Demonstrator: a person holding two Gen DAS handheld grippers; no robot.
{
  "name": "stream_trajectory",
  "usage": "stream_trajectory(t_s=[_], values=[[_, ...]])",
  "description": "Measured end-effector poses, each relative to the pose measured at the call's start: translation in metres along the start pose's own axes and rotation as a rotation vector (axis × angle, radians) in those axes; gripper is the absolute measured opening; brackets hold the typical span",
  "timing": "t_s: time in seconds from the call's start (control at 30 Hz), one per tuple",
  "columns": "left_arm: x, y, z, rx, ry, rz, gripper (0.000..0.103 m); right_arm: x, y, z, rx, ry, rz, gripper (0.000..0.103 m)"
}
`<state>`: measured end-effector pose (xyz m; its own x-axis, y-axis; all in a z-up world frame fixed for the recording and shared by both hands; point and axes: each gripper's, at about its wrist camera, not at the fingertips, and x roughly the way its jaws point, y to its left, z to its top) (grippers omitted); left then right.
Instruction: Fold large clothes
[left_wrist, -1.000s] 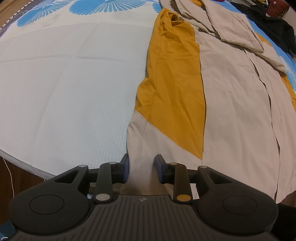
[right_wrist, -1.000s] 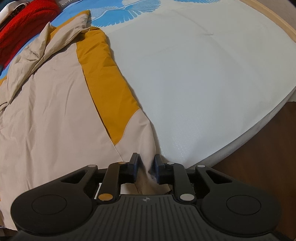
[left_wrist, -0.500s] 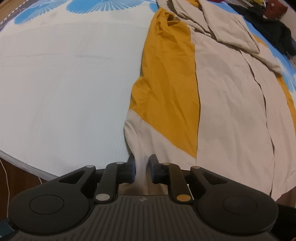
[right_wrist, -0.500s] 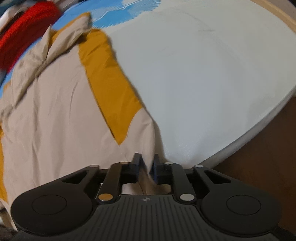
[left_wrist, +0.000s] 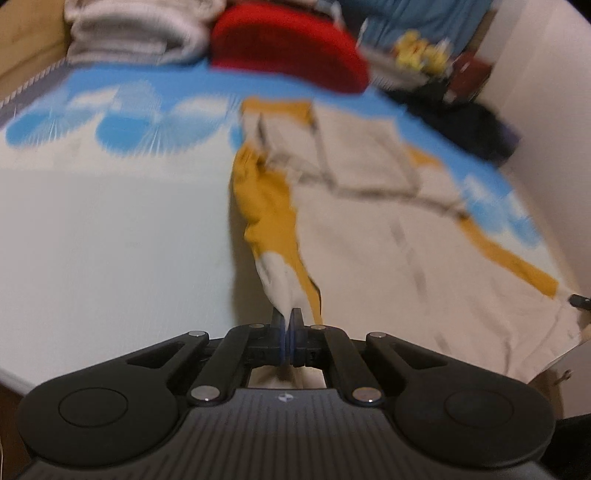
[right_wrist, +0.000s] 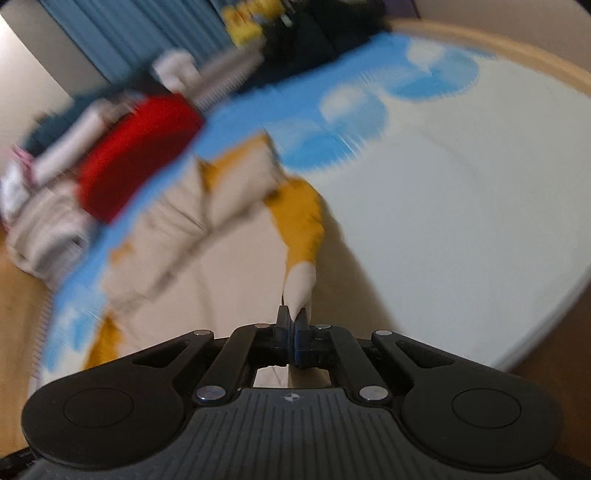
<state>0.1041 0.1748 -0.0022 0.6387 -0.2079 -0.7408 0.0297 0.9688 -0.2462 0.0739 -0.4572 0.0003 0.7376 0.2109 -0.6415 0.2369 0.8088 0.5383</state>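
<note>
A large beige and mustard-yellow garment (left_wrist: 369, 236) lies spread on a bed with a white and blue sheet (left_wrist: 110, 221). My left gripper (left_wrist: 287, 314) is shut on the garment's near left hem corner, which rises in a pulled-up peak of cloth. In the right wrist view the same garment (right_wrist: 221, 258) stretches away to the left. My right gripper (right_wrist: 292, 315) is shut on its near right hem corner, also lifted into a peak. Both views are blurred by motion.
Folded pale towels (left_wrist: 136, 33) and a red textile (left_wrist: 291, 48) sit at the bed's far end, with dark clothes (left_wrist: 461, 122) and yellow items (left_wrist: 417, 51) beyond. A wall (left_wrist: 546, 110) runs along the right. The bed's edge (right_wrist: 546, 317) drops to a wooden floor.
Both grippers closed fully on the garment's bottom hem corners and rose, lifting the hem off the bed. Both cameras tilted up, so the far end of the bed came into view.
</note>
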Motion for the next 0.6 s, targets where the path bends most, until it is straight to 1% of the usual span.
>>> stream_trajectory(t_s=[0.1,0.17,0.27,0.4,0.5,0.57,0.6], values=[[-0.036,-0.007,0.02,0.006,-0.082,-0.04,0.001,-0.029,0.007,0.017,0.031,-0.063,0.075,0.0],[-0.059,-0.008,0.029,0.012,-0.121,-0.066,0.001,-0.05,0.01,0.027,0.054,-0.104,0.119,0.0],[-0.094,-0.008,0.04,0.016,-0.173,-0.101,0.001,-0.08,0.011,0.037,0.066,-0.164,0.161,0.0],[-0.142,0.001,0.043,-0.019,-0.209,-0.13,0.001,-0.123,0.005,0.043,0.107,-0.239,0.2,0.0],[-0.18,0.012,0.037,-0.068,-0.236,-0.162,0.001,-0.161,-0.003,0.04,0.114,-0.317,0.225,0.0],[-0.194,0.021,0.035,-0.102,-0.254,-0.182,0.001,-0.177,-0.008,0.038,0.124,-0.359,0.235,0.0],[-0.194,0.023,0.035,-0.118,-0.256,-0.189,0.001,-0.178,-0.009,0.039,0.126,-0.37,0.237,0.0]])
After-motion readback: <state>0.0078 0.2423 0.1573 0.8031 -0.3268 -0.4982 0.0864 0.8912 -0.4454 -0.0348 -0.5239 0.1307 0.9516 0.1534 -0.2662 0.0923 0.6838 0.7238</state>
